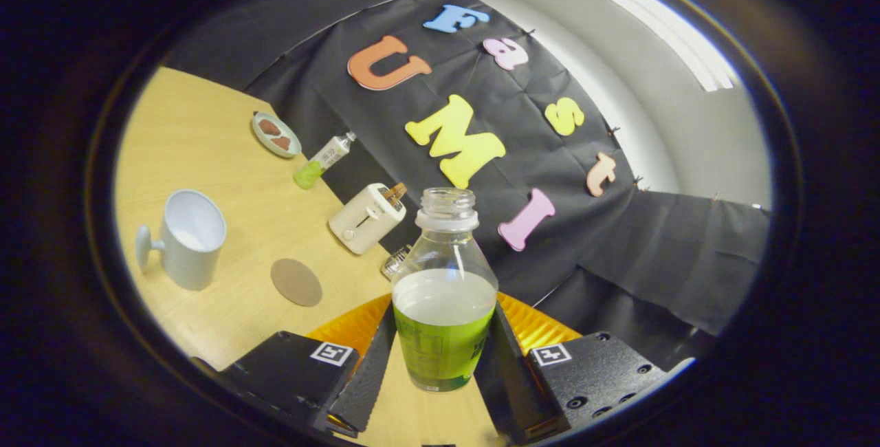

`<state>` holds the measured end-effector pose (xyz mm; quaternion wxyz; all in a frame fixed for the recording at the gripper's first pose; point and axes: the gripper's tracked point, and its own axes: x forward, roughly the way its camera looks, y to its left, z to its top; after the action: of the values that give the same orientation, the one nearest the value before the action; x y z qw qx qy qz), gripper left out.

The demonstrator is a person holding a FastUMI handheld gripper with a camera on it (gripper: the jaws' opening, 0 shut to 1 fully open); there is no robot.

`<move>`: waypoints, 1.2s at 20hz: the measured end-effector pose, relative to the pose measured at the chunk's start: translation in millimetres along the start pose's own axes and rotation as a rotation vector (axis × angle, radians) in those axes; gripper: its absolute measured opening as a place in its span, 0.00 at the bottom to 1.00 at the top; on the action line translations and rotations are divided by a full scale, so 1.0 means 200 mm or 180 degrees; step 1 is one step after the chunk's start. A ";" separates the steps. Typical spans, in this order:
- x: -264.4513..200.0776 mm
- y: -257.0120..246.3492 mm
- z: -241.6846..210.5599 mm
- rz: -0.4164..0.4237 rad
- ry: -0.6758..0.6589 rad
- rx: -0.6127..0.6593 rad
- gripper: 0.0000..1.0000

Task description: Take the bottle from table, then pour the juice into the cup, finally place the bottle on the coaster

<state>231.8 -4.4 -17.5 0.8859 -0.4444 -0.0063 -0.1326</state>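
Observation:
A clear, uncapped bottle (444, 296) with a green label and pale juice inside stands between my two fingers, and my gripper (441, 357) is shut on it at the label. The view is rolled, so the table slopes and the bottle leans relative to it. A pale blue-white cup (187, 237) with a handle stands on the wooden table (206, 151), off to the left beyond the fingers. A round brown coaster (296, 282) lies flat on the table between the cup and the bottle.
A cream toaster (366, 218) sits beyond the coaster near the table's far edge. Farther back lie a second small bottle (323, 160) with green liquid and a plate (276, 134) with brown pieces. A small clear item (395, 261) lies just behind the held bottle.

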 end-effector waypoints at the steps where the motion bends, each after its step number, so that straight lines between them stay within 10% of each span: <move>1: 0.00 0.01 0.02 -0.0019 -0.0025 -0.0058 0.80; 24: -0.04 0.23 0.26 -0.0304 -0.0332 -0.1853 0.79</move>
<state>240.7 63.9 -23.2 0.7124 -0.6852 -0.0344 -0.1474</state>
